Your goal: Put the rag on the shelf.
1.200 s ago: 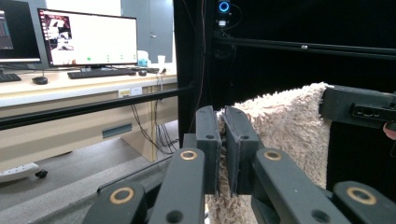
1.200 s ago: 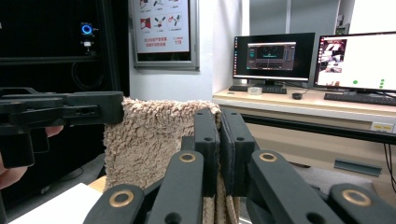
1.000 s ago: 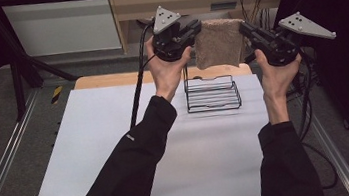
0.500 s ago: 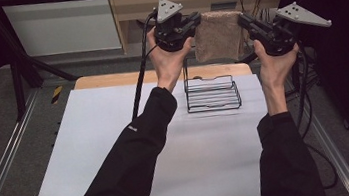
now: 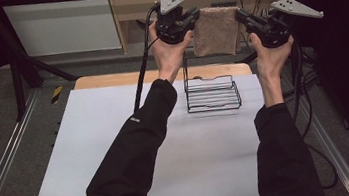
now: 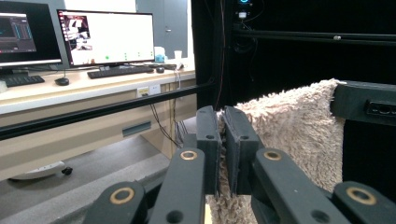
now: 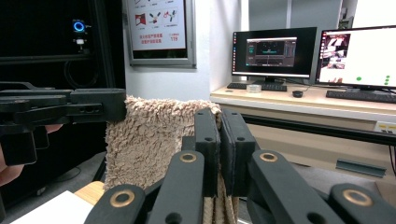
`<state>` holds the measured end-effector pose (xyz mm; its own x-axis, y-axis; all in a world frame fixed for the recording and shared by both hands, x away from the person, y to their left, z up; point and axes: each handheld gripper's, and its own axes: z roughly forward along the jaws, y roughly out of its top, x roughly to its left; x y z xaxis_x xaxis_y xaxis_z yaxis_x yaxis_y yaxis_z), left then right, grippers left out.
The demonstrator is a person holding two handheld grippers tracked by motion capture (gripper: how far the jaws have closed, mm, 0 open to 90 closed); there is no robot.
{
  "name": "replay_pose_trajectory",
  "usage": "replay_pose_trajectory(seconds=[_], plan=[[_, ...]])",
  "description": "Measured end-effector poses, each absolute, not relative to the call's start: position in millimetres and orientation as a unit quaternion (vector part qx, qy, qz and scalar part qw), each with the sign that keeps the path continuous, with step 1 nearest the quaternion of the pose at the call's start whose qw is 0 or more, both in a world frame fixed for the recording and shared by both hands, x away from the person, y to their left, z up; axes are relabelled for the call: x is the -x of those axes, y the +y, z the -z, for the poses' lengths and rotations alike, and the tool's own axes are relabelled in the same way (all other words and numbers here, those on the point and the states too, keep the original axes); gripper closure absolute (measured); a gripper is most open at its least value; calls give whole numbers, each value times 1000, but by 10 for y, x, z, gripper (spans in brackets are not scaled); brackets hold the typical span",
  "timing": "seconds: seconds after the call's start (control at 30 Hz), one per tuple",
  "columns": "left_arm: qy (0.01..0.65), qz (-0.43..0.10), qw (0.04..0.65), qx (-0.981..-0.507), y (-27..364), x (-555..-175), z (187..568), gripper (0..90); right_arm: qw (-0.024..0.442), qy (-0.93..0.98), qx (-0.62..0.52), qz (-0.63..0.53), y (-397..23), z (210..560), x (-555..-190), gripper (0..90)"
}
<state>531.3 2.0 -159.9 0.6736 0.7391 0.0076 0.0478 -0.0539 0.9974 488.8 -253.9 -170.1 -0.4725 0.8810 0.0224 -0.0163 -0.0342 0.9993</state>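
Both tools are clamped on the same beige fluffy towel, one at each upper corner. In the high view the left tool sits at upper centre and the right tool just to its right, with the cloth hanging flat between them, above and behind the black wire rack. That rack stands on the white worktop, in the middle right of the frame. In the left gripper view the left tool has its jaws nearly together, with pile squeezed in the narrow gap between them. The right gripper view shows the same for the right tool, and the towel spreads away to the left of that frame towards the other tool.

The step in hand looks like carrying the spread towel to the rack and draping it over the rack's tall back wire. To do that well, I would keep both grips tight and the two hands level, so that the top edge stays taut and straight. The hands should stay as far apart as they are now, or the cloth will sag or bunch. The lower hem hangs free, so it must clear the upright wire before the towel comes down. It is best lowered squarely across the wire, and both corners let go only once the wire bears its weight.
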Motion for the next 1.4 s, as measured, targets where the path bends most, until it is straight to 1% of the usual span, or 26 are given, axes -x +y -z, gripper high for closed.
replay_pose_trajectory(seconds=[0.23, 0.47, 0.77, 0.97, 1.4], plan=[[298, -279, 617, -673, -5, -5420, 1650, 845, 359, 597, -368, -615, -2545, 1724, -5009, 865], [303, -280, 606, -680, -27, -5500, 1753, 846, 348, 600, -377, -614, -2563, 1832, -5099, 865], [297, -286, 592, -693, -37, -5527, 1856, 846, 345, 613, -380, -600, -2569, 1932, -5157, 865], [295, -288, 586, -698, -39, -5511, 1937, 846, 341, 621, -384, -592, -2577, 2005, -5164, 865], [278, -266, 589, -711, -53, -5381, 2101, 845, 330, 632, -388, -584, -2658, 2174, -5072, 863]])
